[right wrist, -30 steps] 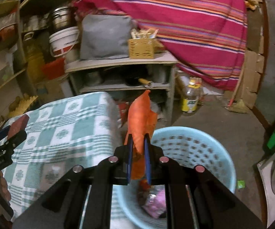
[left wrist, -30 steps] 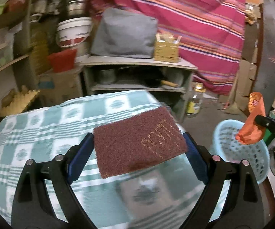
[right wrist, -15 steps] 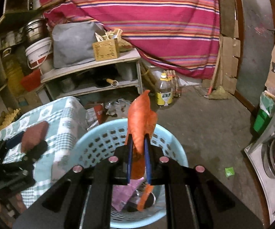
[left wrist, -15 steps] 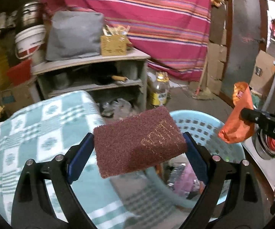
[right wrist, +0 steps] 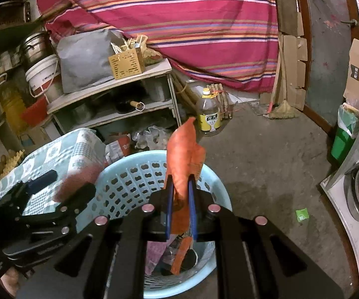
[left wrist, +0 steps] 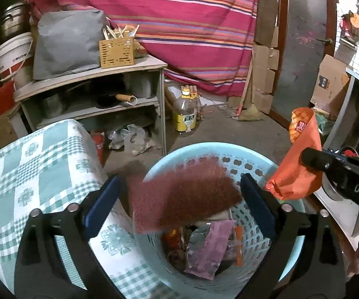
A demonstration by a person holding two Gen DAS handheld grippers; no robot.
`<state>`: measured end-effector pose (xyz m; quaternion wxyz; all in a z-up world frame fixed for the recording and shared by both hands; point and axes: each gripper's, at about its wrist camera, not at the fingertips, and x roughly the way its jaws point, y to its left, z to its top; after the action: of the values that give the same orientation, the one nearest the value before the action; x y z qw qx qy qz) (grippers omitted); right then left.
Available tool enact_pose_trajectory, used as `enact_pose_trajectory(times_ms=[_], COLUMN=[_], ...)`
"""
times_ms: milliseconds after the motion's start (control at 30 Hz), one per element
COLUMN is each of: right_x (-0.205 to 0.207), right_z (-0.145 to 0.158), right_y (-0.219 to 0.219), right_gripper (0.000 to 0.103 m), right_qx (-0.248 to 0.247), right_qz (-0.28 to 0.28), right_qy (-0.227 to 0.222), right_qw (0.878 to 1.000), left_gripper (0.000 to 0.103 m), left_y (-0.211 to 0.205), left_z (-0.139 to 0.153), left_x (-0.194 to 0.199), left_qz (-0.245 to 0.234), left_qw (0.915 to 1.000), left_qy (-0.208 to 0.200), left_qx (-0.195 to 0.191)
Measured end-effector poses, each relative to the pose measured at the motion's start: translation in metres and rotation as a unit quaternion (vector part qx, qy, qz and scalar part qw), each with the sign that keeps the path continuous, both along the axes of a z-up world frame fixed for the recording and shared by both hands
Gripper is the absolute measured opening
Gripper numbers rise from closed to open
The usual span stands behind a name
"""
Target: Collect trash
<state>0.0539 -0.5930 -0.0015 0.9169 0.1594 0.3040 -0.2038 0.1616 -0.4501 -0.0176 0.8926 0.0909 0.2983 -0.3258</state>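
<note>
Two pieces left: my left gripper point(left wrist: 179, 199) has just been opening, maroon scouring pad point(left wrist: 184, 196) loose between its jaws over the blue basket point(left wrist: 231, 149) at frame bottom, right gripper point(right wrist: 181, 191) clamped on the orange wrapper point(right wrist: 184, 159) above it.

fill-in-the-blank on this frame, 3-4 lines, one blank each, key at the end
1. The left gripper has just been opening, and the blurred maroon scouring pad between its fingers is over the light blue ____.
2. The right gripper is shut on an ____ wrapper.
3. Beside the laundry basket is a table under a green-and-white ____ cloth.
4. The oil bottle on the floor has a ____ cap.

Missing words: basket; orange; checked; yellow
</note>
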Motion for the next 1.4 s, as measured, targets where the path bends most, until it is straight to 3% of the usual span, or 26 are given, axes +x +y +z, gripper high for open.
enact_pose_trajectory(times_ms=[233, 533, 567, 600, 633, 667, 800, 900, 1000, 1167, 1400], right_x=[0.007, 0.031, 0.036, 0.038, 0.040, 0.042, 0.046, 0.044, 0.038, 0.020, -0.015], right_z=[-0.002, -0.008, -0.010, -0.012, -0.013, -0.015, -0.018, -0.015, -0.010, 0.009, 0.039], right_y=[0.005, 0.025, 0.027, 0.028, 0.029, 0.031, 0.034, 0.041, 0.053, 0.084, 0.155], right_gripper=[0.012, 0.014, 0.016, 0.033, 0.059, 0.065, 0.065, 0.081, 0.087, 0.097, 0.098], right_qx=[0.003, -0.012, -0.014, -0.014, -0.014, -0.015, -0.019, -0.032, -0.047, -0.061, -0.063], right_qz=[0.005, 0.021, 0.017, 0.016, 0.015, 0.012, 0.008, 0.006, 0.006, 0.023, 0.057], right_qy=[0.006, 0.031, 0.039, 0.042, 0.044, 0.047, 0.063, 0.065, 0.062, 0.036, -0.026], right_qw=[1.000, 0.999, 0.999, 0.999, 0.999, 0.999, 0.998, 0.997, 0.997, 0.997, 0.996], left_gripper=[0.097, 0.097, 0.097, 0.097, 0.097, 0.097, 0.097, 0.097, 0.097, 0.098, 0.098], left_y=[0.017, 0.071, 0.079, 0.089, 0.095, 0.103, 0.140, 0.169, 0.202, 0.255, 0.325], left_z=[0.007, 0.029, 0.032, 0.036, 0.038, 0.041, 0.050, 0.054, 0.055, 0.059, 0.063], left_x=[0.001, -0.003, -0.003, -0.004, -0.006, -0.008, -0.017, -0.023, -0.032, -0.052, -0.081], left_qz=[0.011, 0.062, 0.068, 0.075, 0.080, 0.085, 0.108, 0.121, 0.143, 0.177, 0.232], left_qw=[0.9999, 0.9973, 0.9968, 0.9960, 0.9955, 0.9947, 0.9918, 0.9902, 0.9871, 0.9813, 0.9681], left_qy=[0.002, -0.035, -0.036, -0.041, -0.045, -0.050, -0.060, -0.055, -0.052, -0.064, -0.085], left_qx=[-0.008, -0.018, -0.022, -0.025, -0.026, -0.028, -0.034, -0.045, -0.050, -0.040, -0.039])
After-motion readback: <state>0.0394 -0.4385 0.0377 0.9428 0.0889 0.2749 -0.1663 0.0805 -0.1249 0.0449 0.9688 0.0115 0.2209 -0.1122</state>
